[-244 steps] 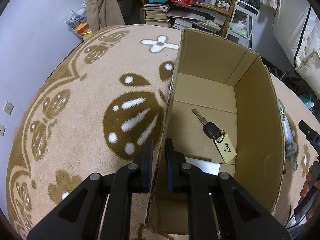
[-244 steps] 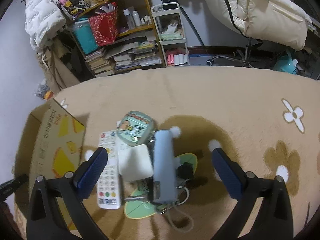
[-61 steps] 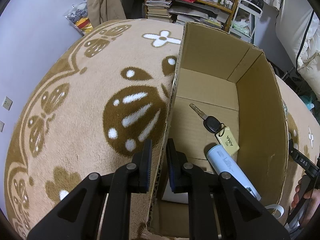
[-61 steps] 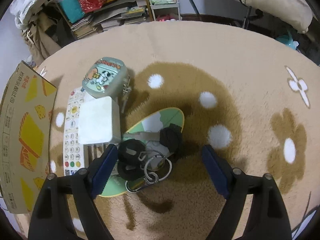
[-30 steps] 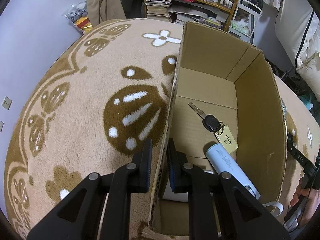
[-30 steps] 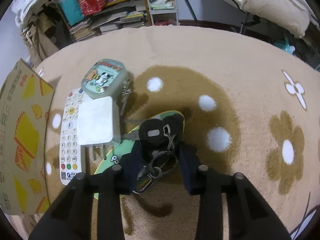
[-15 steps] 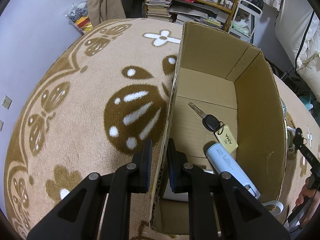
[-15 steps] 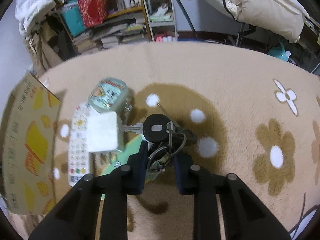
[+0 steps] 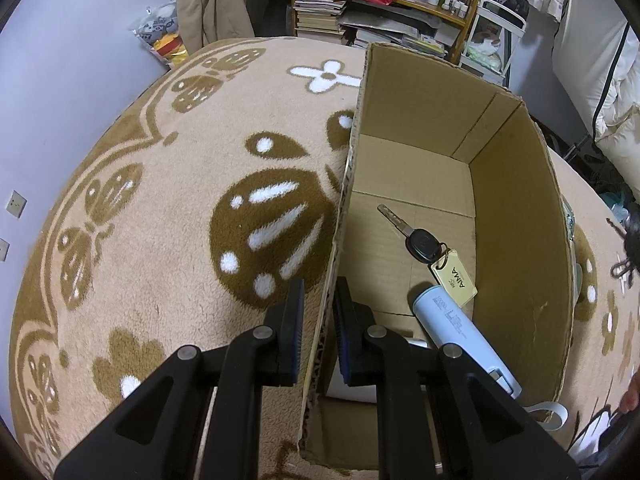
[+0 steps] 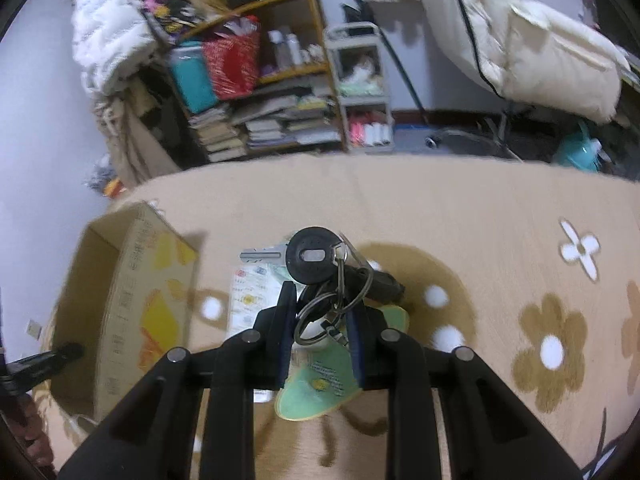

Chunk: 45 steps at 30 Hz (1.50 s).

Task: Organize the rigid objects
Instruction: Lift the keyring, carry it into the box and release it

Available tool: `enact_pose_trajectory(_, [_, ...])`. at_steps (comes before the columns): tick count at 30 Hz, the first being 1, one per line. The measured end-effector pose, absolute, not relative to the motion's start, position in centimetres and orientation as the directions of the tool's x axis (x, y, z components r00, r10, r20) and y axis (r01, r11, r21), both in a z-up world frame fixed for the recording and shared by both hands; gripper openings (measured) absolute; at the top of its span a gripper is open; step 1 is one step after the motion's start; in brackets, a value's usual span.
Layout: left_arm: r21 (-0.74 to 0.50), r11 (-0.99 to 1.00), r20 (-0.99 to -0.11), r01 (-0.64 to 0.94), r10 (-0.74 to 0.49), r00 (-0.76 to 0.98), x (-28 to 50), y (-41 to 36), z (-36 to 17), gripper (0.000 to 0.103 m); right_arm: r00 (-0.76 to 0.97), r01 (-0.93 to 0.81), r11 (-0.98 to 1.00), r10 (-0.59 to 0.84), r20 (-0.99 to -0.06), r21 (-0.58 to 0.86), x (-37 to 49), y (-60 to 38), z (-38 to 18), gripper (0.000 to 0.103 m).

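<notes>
My right gripper (image 10: pixel 322 308) is shut on a bunch of keys (image 10: pixel 316 258). Its round black key head and metal rings stick up between the fingers, lifted clear of the rug. An open cardboard box (image 10: pixel 132 280) stands to the left. My left gripper (image 9: pixel 318 312) is shut on the box wall (image 9: pixel 340 208), one finger inside and one outside. Inside the box lie a black key with a yellow tag (image 9: pixel 426 246) and a light blue cylinder (image 9: pixel 460 332). The lifted key bunch (image 9: pixel 631 232) shows at the far right edge of the left wrist view.
A white remote control (image 10: pixel 248 300) and a green card (image 10: pixel 320 388) lie on the tan flowered rug (image 10: pixel 480 220) under the right gripper. Behind the rug stand bookshelves (image 10: pixel 260 120), a white cart (image 10: pixel 360 92) and a chair with a cream coat (image 10: pixel 540 52).
The right gripper closed on the key bunch and lifted it up off the rug, so the view tilted toward the shelves. The left gripper stayed clamped on the box wall.
</notes>
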State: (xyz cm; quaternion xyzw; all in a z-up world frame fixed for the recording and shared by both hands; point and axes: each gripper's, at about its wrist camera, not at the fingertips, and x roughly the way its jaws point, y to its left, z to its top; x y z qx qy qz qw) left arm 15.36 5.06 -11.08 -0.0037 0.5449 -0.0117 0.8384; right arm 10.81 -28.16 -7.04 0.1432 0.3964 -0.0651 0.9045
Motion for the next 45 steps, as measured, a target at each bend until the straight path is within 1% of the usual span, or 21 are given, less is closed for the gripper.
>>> enact_pose_trajectory(11, [-0.024, 1.000, -0.915, 0.016, -0.028, 0.404, 15.4, 5.2, -11.1, 0.014, 0.734, -0.037, 0.969, 0.191, -0.651, 0.243, 13.0, -19.0, -1.5, 0.025])
enact_pose_trajectory(16, [-0.026, 1.000, -0.915, 0.013, -0.029, 0.403, 15.3, 5.1, -11.0, 0.014, 0.726, -0.090, 0.961, 0.243, -0.643, 0.262, 14.2, -15.9, -1.4, 0.025])
enact_pose_trajectory(22, [-0.028, 1.000, -0.915, 0.014, -0.031, 0.403, 15.4, 5.1, -11.1, 0.014, 0.681, -0.117, 0.954, 0.278, -0.677, 0.275, 15.3, -13.5, -3.2, 0.026])
enact_pose_trajectory(32, [-0.015, 1.000, -0.915, 0.017, -0.021, 0.404, 15.5, 4.9, -11.0, 0.014, 0.606, -0.140, 0.950, 0.306, -0.734, 0.280, 15.9, -12.3, -7.0, 0.026])
enact_pose_trajectory(38, [-0.015, 1.000, -0.914, 0.016, -0.021, 0.404, 15.5, 4.9, -11.1, 0.014, 0.580, -0.161, 0.954, 0.300, -0.757, 0.254, 16.5, -11.7, -7.6, 0.026])
enact_pose_trajectory(45, [-0.021, 1.000, -0.915, 0.013, -0.025, 0.403, 15.5, 5.0, -11.0, 0.014, 0.567, -0.155, 0.946, 0.322, -0.758, 0.286, 17.0, -12.1, -7.4, 0.026])
